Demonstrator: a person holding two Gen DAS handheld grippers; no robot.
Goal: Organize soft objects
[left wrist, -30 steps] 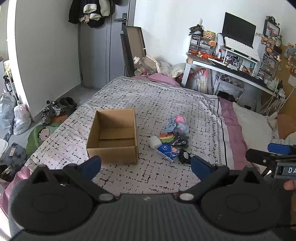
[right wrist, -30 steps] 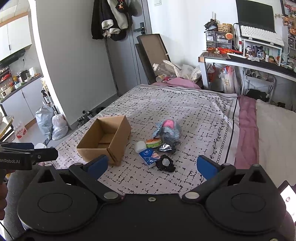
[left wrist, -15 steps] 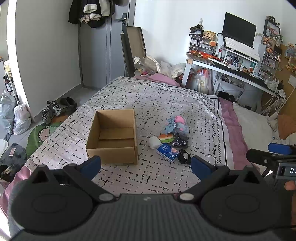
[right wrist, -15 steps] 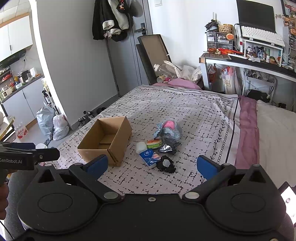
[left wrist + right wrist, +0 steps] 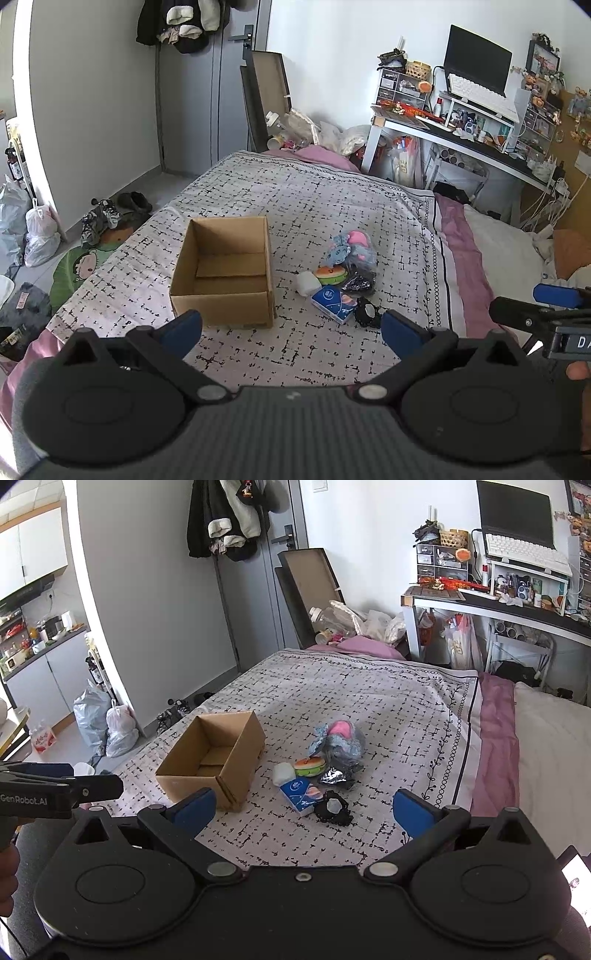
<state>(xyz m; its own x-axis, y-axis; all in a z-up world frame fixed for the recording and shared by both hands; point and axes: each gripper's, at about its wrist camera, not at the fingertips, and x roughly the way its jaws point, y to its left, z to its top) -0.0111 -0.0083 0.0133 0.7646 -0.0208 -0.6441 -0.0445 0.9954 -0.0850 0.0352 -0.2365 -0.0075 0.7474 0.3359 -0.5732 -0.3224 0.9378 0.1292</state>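
While above bed (image 5: 332, 192), both tongs (image 5: 291, 328) (image 5: 304, 808) level, spread wide.

Bedspread (image 5: 295, 354) bare before box (image 5: 225, 273), pile (image 5: 343, 280)

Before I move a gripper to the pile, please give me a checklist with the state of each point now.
1. Box open and upright: ok; no toys seen inside.
2. Left gripper open and holding nothing: ok.
3. Right gripper open and holding nothing: ok.
4. Path to the pile free: ok; only bare bedspread lies between the grippers and it.
5. Pile apart from the box: ok; a strip of bedspread shows between them.
6. One item easy to take alone: not ok for most; they touch or overlap. The black piece at the near edge looks the most exposed.
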